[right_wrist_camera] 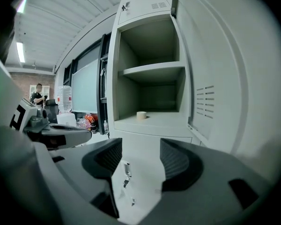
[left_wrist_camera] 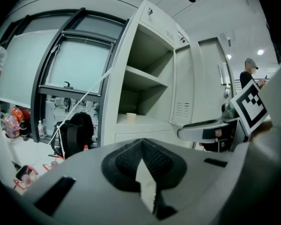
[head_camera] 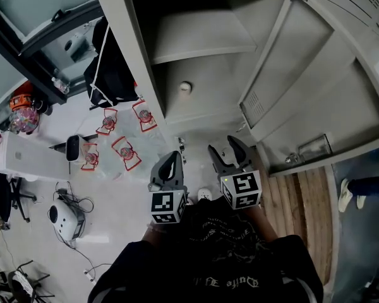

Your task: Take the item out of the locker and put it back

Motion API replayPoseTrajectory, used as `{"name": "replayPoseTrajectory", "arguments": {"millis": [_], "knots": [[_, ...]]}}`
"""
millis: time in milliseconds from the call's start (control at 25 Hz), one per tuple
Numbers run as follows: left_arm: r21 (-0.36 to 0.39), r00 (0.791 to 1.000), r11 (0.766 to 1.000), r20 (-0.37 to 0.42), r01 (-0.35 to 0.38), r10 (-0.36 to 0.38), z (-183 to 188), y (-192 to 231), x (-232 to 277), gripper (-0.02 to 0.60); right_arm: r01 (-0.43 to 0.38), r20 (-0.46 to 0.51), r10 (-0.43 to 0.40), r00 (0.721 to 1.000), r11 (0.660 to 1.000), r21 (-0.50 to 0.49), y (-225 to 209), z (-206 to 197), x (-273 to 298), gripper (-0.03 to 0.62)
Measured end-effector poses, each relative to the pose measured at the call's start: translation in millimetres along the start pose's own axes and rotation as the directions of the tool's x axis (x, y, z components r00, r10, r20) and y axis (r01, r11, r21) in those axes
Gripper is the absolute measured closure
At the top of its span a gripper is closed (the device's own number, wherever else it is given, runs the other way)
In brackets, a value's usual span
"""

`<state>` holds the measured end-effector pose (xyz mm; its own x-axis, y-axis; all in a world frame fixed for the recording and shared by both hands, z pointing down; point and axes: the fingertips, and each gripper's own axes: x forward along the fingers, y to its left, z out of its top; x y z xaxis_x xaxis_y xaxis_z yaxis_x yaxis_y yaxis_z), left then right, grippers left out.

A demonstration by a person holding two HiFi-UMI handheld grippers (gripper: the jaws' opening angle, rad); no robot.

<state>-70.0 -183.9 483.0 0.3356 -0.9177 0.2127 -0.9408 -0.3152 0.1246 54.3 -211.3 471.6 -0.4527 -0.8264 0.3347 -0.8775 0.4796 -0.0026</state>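
Sitting in locker (head_camera: 202, 40), item (head_camera: 186, 87) beyond right tool (head_camera: 225, 145).

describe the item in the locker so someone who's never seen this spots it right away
Look for the tall grey locker with its door swung open. On the floor of its lower open compartment sits a small pale round object, the only thing inside the locker.

Pale floor (head_camera: 110, 197) at centre left. Wood-plank strip (head_camera: 306, 207) lower right. Dark-framed frosted window (head_camera: 31, 5) upper left, black backpack (head_camera: 110, 74) below it. White table (head_camera: 31, 160) at left edge. Ceiling light strip (right_wrist_camera: 20, 51) upper left, brick wall (right_wrist_camera: 18, 81) beneath.
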Motion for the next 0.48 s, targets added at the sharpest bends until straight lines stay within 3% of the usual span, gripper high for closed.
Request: {"name": "replayPoseTrajectory", "arguments": {"millis": [160, 480], "knots": [[0.002, 1.0, 1.0, 0.0, 0.002, -0.002, 0.8, -1.7, 1.3, 0.575, 0.0, -0.002, 0.0, 1.0, 1.0, 0.013, -2.0, -0.8, -1.3, 0.359], [0.002, 1.0, 1.0, -0.006, 0.009, -0.009, 0.4, -2.1, 3.7, 0.575, 0.027, 0.019, -0.027, 0.999, 1.0, 0.005, -4.9, -0.7, -5.1, 0.551]]}}
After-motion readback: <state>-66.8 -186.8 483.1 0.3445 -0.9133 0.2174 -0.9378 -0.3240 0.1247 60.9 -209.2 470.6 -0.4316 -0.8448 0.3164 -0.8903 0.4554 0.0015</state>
